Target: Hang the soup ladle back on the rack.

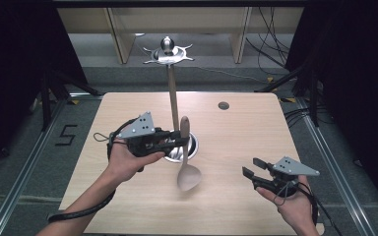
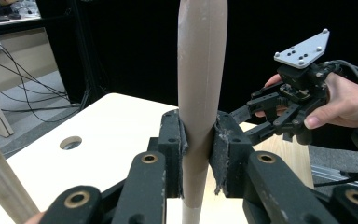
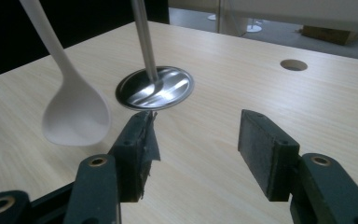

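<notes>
My left gripper (image 1: 179,140) is shut on the handle of a pale spoon (image 1: 189,177). The spoon hangs upright, bowl down, just above the table beside a round metal base (image 1: 193,146). In the left gripper view the handle (image 2: 200,70) stands clamped between the pads of the left gripper (image 2: 198,149). A pole (image 1: 172,93) rises from the base to a metal top with hooks (image 1: 168,51). My right gripper (image 1: 251,167) is open with nothing in it at the front right, and its own view has it (image 3: 196,140) facing the spoon bowl (image 3: 77,112) and the base (image 3: 154,87).
The wooden table (image 1: 256,132) has a small round hole (image 1: 223,105) at the back right. The right gripper (image 2: 256,121) faces the left one across the table. Dark curtains, rails and cables surround the table, with wooden shelving behind.
</notes>
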Demonstrator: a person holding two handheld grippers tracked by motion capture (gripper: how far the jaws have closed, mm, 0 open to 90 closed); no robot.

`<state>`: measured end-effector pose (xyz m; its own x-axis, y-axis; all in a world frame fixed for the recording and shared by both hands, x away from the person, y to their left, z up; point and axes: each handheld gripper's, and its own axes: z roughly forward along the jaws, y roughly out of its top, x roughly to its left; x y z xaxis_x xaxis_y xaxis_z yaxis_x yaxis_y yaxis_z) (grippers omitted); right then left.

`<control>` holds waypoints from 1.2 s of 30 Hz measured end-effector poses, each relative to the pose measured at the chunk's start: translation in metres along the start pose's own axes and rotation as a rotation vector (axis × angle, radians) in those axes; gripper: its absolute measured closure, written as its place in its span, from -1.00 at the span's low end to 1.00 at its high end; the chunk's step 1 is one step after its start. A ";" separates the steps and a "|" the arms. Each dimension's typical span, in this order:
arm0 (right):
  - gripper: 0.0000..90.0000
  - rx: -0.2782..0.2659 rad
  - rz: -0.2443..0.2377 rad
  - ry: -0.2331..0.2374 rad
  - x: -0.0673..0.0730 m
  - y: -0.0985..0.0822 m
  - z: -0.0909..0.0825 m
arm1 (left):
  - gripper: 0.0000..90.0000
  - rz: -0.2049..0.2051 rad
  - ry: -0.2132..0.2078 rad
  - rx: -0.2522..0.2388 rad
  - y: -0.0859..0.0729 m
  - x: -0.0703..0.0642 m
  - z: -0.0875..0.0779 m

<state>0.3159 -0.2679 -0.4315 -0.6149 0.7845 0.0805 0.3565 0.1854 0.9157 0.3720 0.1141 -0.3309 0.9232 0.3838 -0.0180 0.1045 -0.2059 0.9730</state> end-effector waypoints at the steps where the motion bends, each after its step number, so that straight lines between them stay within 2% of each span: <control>1: 0.03 0.001 0.046 0.004 0.002 -0.001 0.000 | 0.65 -0.002 -0.004 0.000 0.000 0.001 -0.001; 4: 0.03 0.024 0.076 -0.032 -0.001 -0.004 -0.003 | 0.65 -0.003 -0.008 0.004 0.002 0.005 -0.003; 5: 0.03 0.016 0.055 -0.038 -0.003 -0.004 -0.003 | 0.65 0.002 -0.009 0.005 0.003 0.007 -0.004; 9: 0.03 0.018 0.068 -0.065 -0.004 -0.006 -0.003 | 0.65 -0.003 -0.009 0.005 0.005 0.012 -0.006; 10: 0.03 0.000 0.020 -0.078 -0.009 -0.006 -0.002 | 0.65 -0.007 -0.011 0.006 0.006 0.013 -0.007; 15: 0.03 0.031 0.075 -0.083 -0.007 -0.008 -0.003 | 0.65 -0.004 -0.021 0.006 0.010 0.018 -0.008; 16: 0.03 0.018 0.051 -0.076 -0.009 -0.009 -0.001 | 0.65 -0.001 -0.023 0.004 0.014 0.020 -0.008; 24: 0.03 0.011 0.029 -0.091 -0.010 -0.010 0.000 | 0.65 0.000 -0.039 -0.009 0.032 0.028 -0.010; 26: 0.03 0.018 0.062 -0.071 -0.008 -0.011 0.001 | 0.65 -0.002 -0.050 -0.012 0.036 0.031 -0.011; 27: 0.03 0.018 0.062 -0.071 -0.008 -0.011 0.001 | 0.65 0.000 -0.056 -0.012 0.038 0.033 -0.011; 28: 0.03 0.010 0.041 -0.077 -0.010 -0.011 0.001 | 0.65 0.000 -0.062 -0.014 0.039 0.035 -0.011; 29: 0.03 0.019 0.067 -0.063 -0.008 -0.011 0.001 | 0.65 -0.004 -0.069 -0.015 0.041 0.037 -0.011; 35: 0.03 0.017 0.060 -0.065 -0.008 -0.011 0.001 | 0.65 -0.007 -0.086 -0.007 0.048 0.045 -0.012; 36: 0.03 0.010 0.044 -0.076 -0.009 -0.011 0.001 | 0.65 -0.006 -0.085 -0.002 0.049 0.046 -0.012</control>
<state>0.3185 -0.2767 -0.4423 -0.5432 0.8348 0.0899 0.3890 0.1553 0.9080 0.4148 0.1328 -0.2811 0.9507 0.3070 -0.0434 0.1097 -0.2021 0.9732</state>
